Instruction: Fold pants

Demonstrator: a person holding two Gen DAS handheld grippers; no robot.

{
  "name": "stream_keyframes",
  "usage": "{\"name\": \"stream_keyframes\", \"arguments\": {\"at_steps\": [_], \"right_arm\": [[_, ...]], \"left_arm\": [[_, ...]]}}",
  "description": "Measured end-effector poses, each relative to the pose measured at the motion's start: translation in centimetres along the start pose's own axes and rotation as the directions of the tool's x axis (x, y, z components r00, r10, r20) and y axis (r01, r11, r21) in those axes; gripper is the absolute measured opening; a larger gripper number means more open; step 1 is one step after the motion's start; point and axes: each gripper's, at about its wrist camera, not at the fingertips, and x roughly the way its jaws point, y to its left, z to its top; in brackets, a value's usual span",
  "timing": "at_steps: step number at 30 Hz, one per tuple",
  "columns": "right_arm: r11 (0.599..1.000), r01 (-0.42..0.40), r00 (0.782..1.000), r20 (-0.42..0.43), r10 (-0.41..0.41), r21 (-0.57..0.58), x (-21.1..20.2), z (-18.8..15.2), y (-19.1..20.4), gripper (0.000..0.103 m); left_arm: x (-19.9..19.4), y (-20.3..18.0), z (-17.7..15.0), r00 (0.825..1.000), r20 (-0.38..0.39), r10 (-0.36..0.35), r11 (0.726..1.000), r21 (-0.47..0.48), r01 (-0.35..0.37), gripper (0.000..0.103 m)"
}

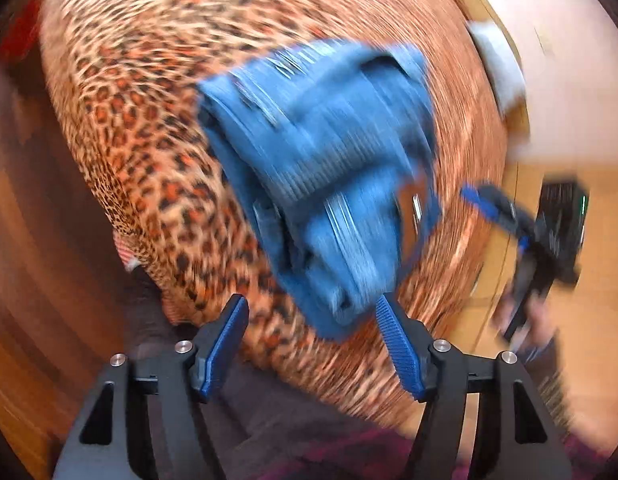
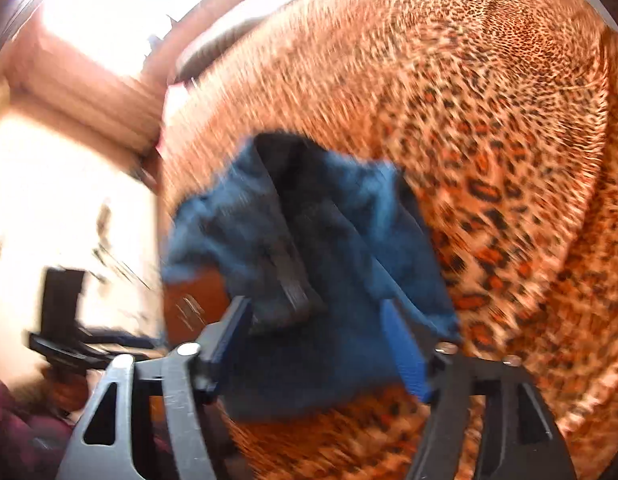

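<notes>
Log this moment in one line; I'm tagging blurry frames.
scene: blue pants bunched on leopard-print cover | left gripper: open, at pants edge | right gripper: open, fabric between fingers | blur: heavy

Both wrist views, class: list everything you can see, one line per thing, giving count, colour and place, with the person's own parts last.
Pants: one, blue denim, bunched on the cover.
Leopard-print cover: one, orange and black, spread beneath the pants.
Floor: light wood, beside the cover.
Left tongs: one pair, black with blue pads, open, hovering at the pants' near edge.
Right tongs: one pair, black with blue pads, jaws apart around denim; blur hides whether they grip.
</notes>
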Motion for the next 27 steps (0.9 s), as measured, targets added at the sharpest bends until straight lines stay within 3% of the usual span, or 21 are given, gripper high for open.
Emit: {"name": "stream_keyframes", "arguments": {"at_steps": [5,7,9,11,12,15,16,17,19,20,22,24,26,27], "right_arm": [[0.989,-0.128,0.991,-0.026,0.13,0.076,5.0,2.9,0.2,0.078],[0.977,-0.185,0.98,-0.049,0.191,0.106,7.3,3.4,0.2,0.077],[0.974,-0.216,0.971,-0.094,0.221,0.066,8.6,3.4,1.5,0.034],[0.972,-0.236,0.967,-0.089,0.237,0.019,6.7,3.0,3.3,0.021],[0.968,-0.251,0.965,-0.071,0.251,0.01,5.3,2.7,3.7,0.02],[0.976,-0.217,0.975,-0.058,0.216,-0.01,1.6,0.4,3.1,0.02],[0.987,-0.16,0.985,-0.076,0.158,-0.018,1.7,-0.4,2.4,0.021],[0.998,-0.051,0.992,-0.115,0.048,-0.031,2.6,-1.3,1.0,0.023],[0.997,0.071,0.982,-0.176,-0.073,-0.014,4.7,-2.5,-1.2,0.029],[0.996,0.084,0.976,-0.204,-0.079,0.015,5.5,-3.1,-2.2,0.031],[0.996,0.041,0.985,-0.173,-0.028,0.074,4.7,-3.2,-2.6,0.037],[0.998,0.013,0.991,-0.137,-0.003,0.067,3.1,-2.6,-2.1,0.052],[0.999,0.005,0.996,-0.093,0.0,0.049,1.5,-1.4,-1.6,0.068],[0.999,-0.005,0.997,-0.071,0.008,0.048,1.1,-0.8,-1.4,0.069]], "left_arm": [[2.2,3.8,3.6,0.994,0.013,-0.109,0.958,-0.264,0.109,0.064],[2.6,3.7,3.8,0.995,-0.008,-0.104,0.949,-0.301,0.097,0.04],[1.1,1.9,3.0,0.999,0.0,-0.044,0.97,-0.239,0.043,0.032],[-0.5,-0.2,1.4,0.999,-0.001,-0.048,0.984,-0.172,0.047,0.029],[-1.2,-1.1,0.3,0.999,-0.006,-0.047,0.99,-0.134,0.046,0.029],[0.6,-1.4,-1.7,0.998,-0.063,0.003,0.996,-0.087,-0.008,0.029],[1.9,-0.9,-1.9,0.995,-0.097,0.032,0.995,-0.093,-0.041,0.03],[3.4,0.0,-2.1,0.989,-0.143,0.035,0.992,-0.119,-0.053,0.03],[4.0,0.6,-2.6,0.984,-0.177,0.023,0.987,-0.151,-0.05,0.032],[3.2,0.3,-2.7,0.984,-0.177,0.03,0.991,-0.125,-0.053,0.033],[1.1,-0.9,-2.7,0.985,-0.161,0.068,0.996,-0.046,-0.077,0.035],[-1.9,-1.9,-3.3,0.989,-0.125,0.077,0.996,0.046,-0.072,0.039],[-4.7,-2.2,-3.3,0.994,-0.068,0.089,0.992,0.1,-0.082,0.048],[-5.7,-2.0,-2.9,0.994,-0.03,0.101,0.99,0.102,-0.097,0.058]]}}
